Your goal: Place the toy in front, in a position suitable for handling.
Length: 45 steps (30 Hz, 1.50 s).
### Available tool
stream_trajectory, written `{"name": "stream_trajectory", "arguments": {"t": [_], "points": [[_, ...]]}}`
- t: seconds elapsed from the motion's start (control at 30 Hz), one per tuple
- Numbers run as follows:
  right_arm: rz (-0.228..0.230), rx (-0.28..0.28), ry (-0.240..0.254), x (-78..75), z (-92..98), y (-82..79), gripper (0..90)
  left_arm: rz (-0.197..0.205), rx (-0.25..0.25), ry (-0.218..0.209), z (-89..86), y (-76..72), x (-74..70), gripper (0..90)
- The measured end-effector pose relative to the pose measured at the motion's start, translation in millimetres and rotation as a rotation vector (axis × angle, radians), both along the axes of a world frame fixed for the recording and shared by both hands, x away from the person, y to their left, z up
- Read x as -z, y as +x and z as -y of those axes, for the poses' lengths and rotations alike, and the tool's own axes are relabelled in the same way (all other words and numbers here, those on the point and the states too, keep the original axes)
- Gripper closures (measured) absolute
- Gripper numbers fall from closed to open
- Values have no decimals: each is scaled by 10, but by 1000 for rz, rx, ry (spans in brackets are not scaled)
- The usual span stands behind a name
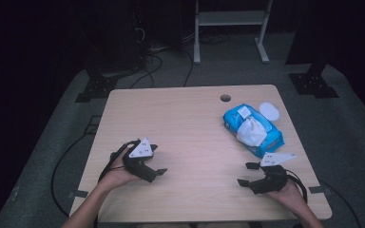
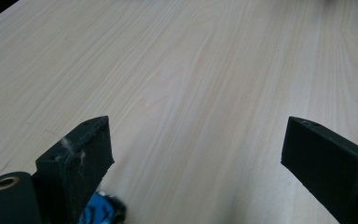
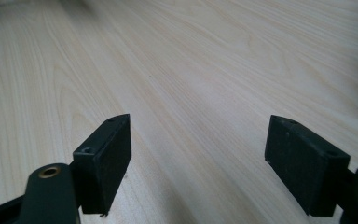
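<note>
Both hand-held grippers rest low over the wooden table (image 1: 185,118), the left gripper (image 1: 156,174) and the right gripper (image 1: 247,174) each with jaws spread wide and empty, the blue wipes pack (image 1: 253,130) lying near the right one.

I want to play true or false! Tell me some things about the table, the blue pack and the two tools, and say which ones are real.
1. The blue wipes pack lies on the table nearer the right tool than the left tool. True.
2. The right tool is squeezing the pack. False: it is open and apart from the pack.
3. A white wipe sticks out of the top of the pack. True.
4. The left tool is shut tight. False: its jaws stand wide apart over bare wood.
5. A round white lid sits at the far end of the pack. True.
</note>
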State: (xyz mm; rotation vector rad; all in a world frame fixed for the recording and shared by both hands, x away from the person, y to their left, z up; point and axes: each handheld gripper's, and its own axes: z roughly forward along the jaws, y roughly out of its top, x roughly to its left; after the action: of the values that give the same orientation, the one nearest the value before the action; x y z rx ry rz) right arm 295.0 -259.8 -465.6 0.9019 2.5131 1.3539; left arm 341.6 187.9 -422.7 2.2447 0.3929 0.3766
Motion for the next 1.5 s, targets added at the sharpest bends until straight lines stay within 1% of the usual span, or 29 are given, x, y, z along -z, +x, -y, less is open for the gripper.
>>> {"name": "stream_trajectory", "arguments": {"t": [0.03, 0.07, 0.1, 0.13, 0.17, 0.23, 0.27, 0.33, 0.4, 0.57, 0.63, 0.7, 0.73, 0.8, 0.87, 0.9, 1.0, 1.13, 1.27, 1.33, 1.37, 1.4, 1.43, 1.47, 1.5], "points": [[-2, -2, 4, 2, -2, 1, 223, 0, -25, 8, -58, 43, -4, 81], [-2, -2, 4, 2, -2, 1, 223, 0, -25, 8, -58, 43, -4, 81], [-4, -2, 2, 5, -7, 2, 223, -3, -30, 6, -116, 76, -13, 81], [-4, -2, 2, 5, -7, 2, 223, -3, -30, 6, -116, 76, -13, 82], [-5, -2, 2, 7, -9, 1, 223, -1, -36, 17, -142, 93, -16, 82], [-5, -3, 1, 9, -12, 2, 223, -3, -47, 10, -198, 123, -21, 81], [-5, -3, 2, 10, -12, 3, 223, 1, -53, 21, -227, 137, -25, 81], [-4, -3, 3, 12, -14, 6, 223, 2, -64, 16, -285, 167, -32, 81], [-6, -3, 4, 12, -14, 10, 222, -6, -77, 14, -345, 197, -29, 81], [-9, -3, 6, 17, -17, 19, 223, -13, -97, 52, -486, 260, -15, 82], [-11, -4, 6, 21, -18, 22, 223, -21, -100, 53, -523, 279, -10, 82], [-9, -6, 6, 22, -20, 23, 223, -24, -110, 71, -555, 307, -1, 81], [-8, -6, 6, 21, -19, 23, 223, -33, -111, 67, -571, 319, 4, 81], [-11, -5, 7, 17, -16, 20, 223, -37, -118, 82, -597, 345, 14, 81], [-11, -5, 7, 18, -12, 23, 223, -49, -118, 93, -622, 367, 23, 81], [-12, -5, 7, 19, -11, 25, 222, -53, -118, 107, -634, 381, 30, 81], [-15, -5, 8, 19, -9, 26, 223, -64, -128, 108, -681, 408, 51, 81], [-17, -4, 9, 21, -9, 29, 222, -94, -129, 138, -731, 443, 110, 81], [-19, -8, 9, 27, -10, 45, 223, -117, -137, 182, -777, 487, 170, 82], [-22, -8, 9, 29, -15, 49, 223, -136, -142, 204, -795, 509, 193, 82], [-25, -9, 8, 31, -18, 49, 223, -150, -144, 240, -807, 537, 213, 82], [-26, -12, 4, 35, -22, 50, 222, -160, -144, 252, -807, 544, 217, 82], [-26, -12, 4, 35, -22, 50, 222, -160, -144, 252, -807, 544, 217, 82], [-25, -13, 4, 36, -23, 50, 223, -159, -137, 273, -805, 556, 222, 82], [-23, -12, -1, 35, -23, 53, 223, -160, -133, 278, -807, 567, 223, 83]]}}
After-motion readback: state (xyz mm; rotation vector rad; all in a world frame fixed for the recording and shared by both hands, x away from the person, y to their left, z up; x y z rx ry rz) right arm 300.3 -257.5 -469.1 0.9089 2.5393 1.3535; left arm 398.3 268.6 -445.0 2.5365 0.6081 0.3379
